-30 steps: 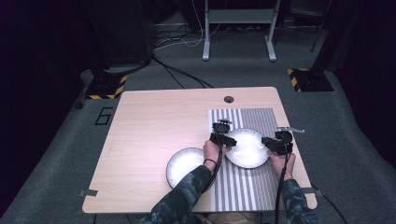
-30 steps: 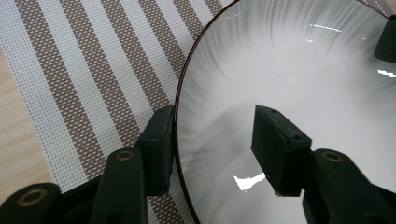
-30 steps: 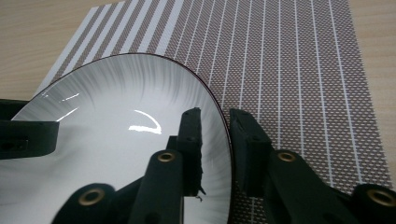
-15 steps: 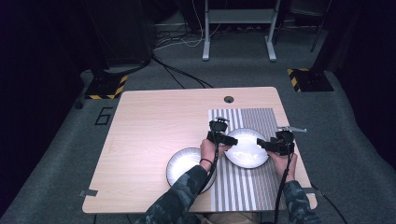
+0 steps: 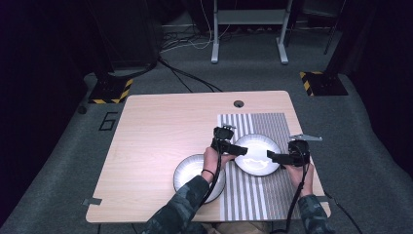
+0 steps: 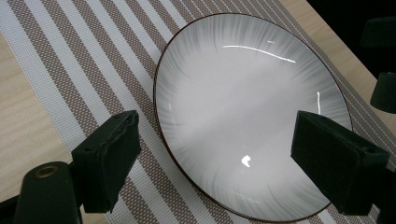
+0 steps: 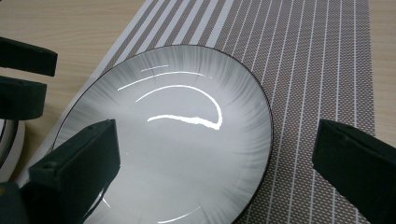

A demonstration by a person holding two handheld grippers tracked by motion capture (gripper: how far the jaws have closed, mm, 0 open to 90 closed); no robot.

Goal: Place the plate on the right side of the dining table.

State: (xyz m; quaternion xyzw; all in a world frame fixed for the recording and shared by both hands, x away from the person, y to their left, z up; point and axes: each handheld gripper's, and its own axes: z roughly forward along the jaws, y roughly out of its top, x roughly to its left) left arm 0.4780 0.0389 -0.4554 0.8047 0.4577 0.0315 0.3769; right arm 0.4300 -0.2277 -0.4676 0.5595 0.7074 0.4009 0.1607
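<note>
A white plate with a thin dark rim (image 5: 256, 155) lies flat on the striped placemat (image 5: 272, 126). My left gripper (image 5: 242, 149) hovers at its left edge and my right gripper (image 5: 271, 156) at its right edge, tips facing each other. In the left gripper view the plate (image 6: 243, 107) lies below my left gripper (image 6: 217, 123), whose jaws have just been opening and hold nothing. The right gripper view shows the plate (image 7: 177, 140) under my right gripper (image 7: 217, 133), its jaws also just opened wide, clear of the rim.
A second white plate (image 5: 192, 168) sits on the bare wood to the left, partly under the person's left forearm. The table has a cable hole (image 5: 238, 104) at the back. The placemat reaches the front edge.
Both grippers have let go of the plate's rim, opened their jaws and risen a little. The plate stays where it was on the mat.
</note>
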